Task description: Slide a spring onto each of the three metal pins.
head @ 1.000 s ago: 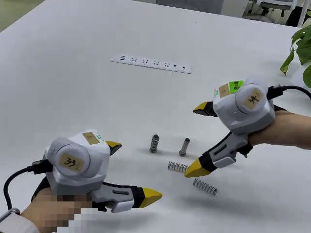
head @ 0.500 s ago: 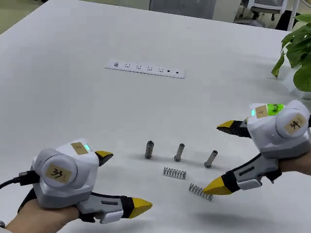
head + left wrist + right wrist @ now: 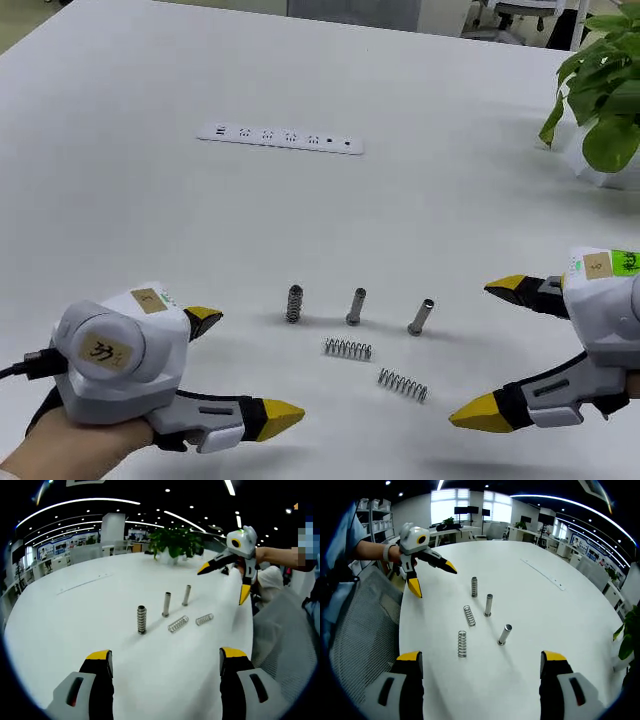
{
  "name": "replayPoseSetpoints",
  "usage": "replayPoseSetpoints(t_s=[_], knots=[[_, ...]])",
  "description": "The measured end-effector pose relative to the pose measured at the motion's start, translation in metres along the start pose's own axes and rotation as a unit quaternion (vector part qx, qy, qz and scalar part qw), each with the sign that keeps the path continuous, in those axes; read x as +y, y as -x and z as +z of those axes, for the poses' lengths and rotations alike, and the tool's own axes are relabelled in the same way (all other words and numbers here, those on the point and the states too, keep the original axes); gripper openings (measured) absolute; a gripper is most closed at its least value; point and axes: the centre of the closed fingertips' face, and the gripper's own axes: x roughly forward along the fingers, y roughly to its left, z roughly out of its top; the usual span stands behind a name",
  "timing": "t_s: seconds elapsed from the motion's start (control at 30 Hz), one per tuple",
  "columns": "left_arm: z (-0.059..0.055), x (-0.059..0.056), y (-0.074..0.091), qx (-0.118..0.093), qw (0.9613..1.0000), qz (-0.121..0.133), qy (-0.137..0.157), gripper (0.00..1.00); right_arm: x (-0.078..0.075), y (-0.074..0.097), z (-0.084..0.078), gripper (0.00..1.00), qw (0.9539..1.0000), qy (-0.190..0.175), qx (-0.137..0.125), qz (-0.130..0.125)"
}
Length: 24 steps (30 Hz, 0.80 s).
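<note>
White table (image 3: 150,200) in an open office, power strip (image 3: 280,138) on the far side, plant (image 3: 600,70) at the far right corner

Head view: 3 pins standing in a row mid-table. The sprung pin (image 3: 294,303) at the left end carries 1 spring, with 2 bare pins (image 3: 356,306) to its right. 2 loose springs (image 3: 347,348) lie flat just in front of the bare pins, apart from each other. Left claw (image 3: 247,365) is low left, spread wide and empty. Right claw (image 3: 485,352) is low right, also spread and empty. Both are well apart from the parts

Left gripper view: own jaws spread at the bottom. The row runs away from the camera, sprung pin (image 3: 142,619) nearest, loose springs (image 3: 178,623) beside the bare pins (image 3: 166,604). Right claw (image 3: 222,586) hangs spread past the far pin. This view adds ceiling light strips and a mesh chair back (image 3: 285,645) at the table edge

Right gripper view: same row from the other end, a bare pin (image 3: 504,634) nearest, sprung pin (image 3: 474,586) farthest. Left claw (image 3: 435,582) is spread beyond it, held by a hand with a wristband
</note>
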Motion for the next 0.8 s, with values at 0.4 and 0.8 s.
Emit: replayPoseSetpoints(t_s=[0.4, 0.8], knots=[[0.002, 0.0, -0.003, 0.003, 0.9999, -0.006, -0.008, 0.89, 0.001, 0.014, -0.007, 0.99, 0.9975, -0.042, -0.041, -0.038], [0.016, -0.018, -0.012, 0.002, 0.9972, -0.041, -0.062, 0.76, 0.008, 0.018, -0.009, 0.99, 0.9958, -0.063, -0.048, -0.047]])
